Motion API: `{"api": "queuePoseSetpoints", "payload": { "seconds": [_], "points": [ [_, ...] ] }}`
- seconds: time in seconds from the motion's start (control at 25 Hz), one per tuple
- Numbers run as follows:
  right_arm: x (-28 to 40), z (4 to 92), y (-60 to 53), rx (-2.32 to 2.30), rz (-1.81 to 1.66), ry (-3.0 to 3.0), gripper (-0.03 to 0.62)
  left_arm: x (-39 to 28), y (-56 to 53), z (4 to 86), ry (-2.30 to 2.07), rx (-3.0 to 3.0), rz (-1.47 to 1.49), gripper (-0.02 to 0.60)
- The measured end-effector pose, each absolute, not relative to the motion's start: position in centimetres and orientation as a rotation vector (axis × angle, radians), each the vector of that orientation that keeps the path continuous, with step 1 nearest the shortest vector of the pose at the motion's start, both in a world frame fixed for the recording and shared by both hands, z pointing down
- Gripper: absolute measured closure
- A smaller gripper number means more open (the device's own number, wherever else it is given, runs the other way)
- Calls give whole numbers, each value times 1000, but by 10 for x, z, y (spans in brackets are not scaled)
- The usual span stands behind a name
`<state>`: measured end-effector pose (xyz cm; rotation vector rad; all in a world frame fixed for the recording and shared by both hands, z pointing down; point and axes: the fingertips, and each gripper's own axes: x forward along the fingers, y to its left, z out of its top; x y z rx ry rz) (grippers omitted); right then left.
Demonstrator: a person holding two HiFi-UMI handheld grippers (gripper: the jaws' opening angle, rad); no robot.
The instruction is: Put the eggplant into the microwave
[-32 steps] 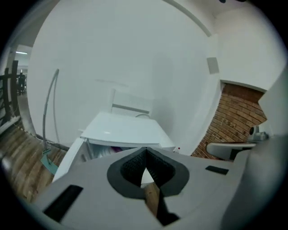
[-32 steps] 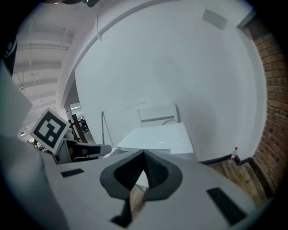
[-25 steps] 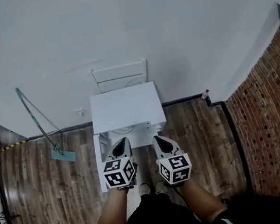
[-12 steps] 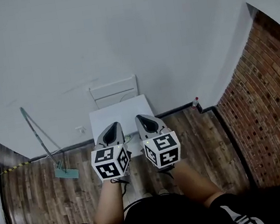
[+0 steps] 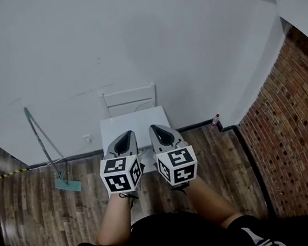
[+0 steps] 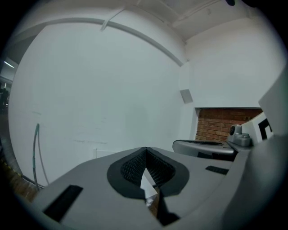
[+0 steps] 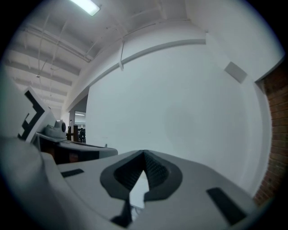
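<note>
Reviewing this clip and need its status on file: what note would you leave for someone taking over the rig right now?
Left tongs: shut, empty.
Right tongs: shut, empty.
Both are held side by side over the white stand, pointing at the wall.
Things: no eggplant or microwave shows in any view.
Done: nothing that can be seen.
Left: find the eggplant, grasp it, and put it into the microwave.
</note>
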<state>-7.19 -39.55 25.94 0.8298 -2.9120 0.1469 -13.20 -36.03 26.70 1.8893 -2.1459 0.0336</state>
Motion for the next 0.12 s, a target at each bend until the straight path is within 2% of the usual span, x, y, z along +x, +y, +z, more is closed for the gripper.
{"api": "queuePoseSetpoints", "payload": {
  "seconds": [0.12],
  "points": [
    [-73, 262, -393, 828, 111, -2905, 585, -134, -358, 272, -2142, 1879, 35, 583]
  ]
}}
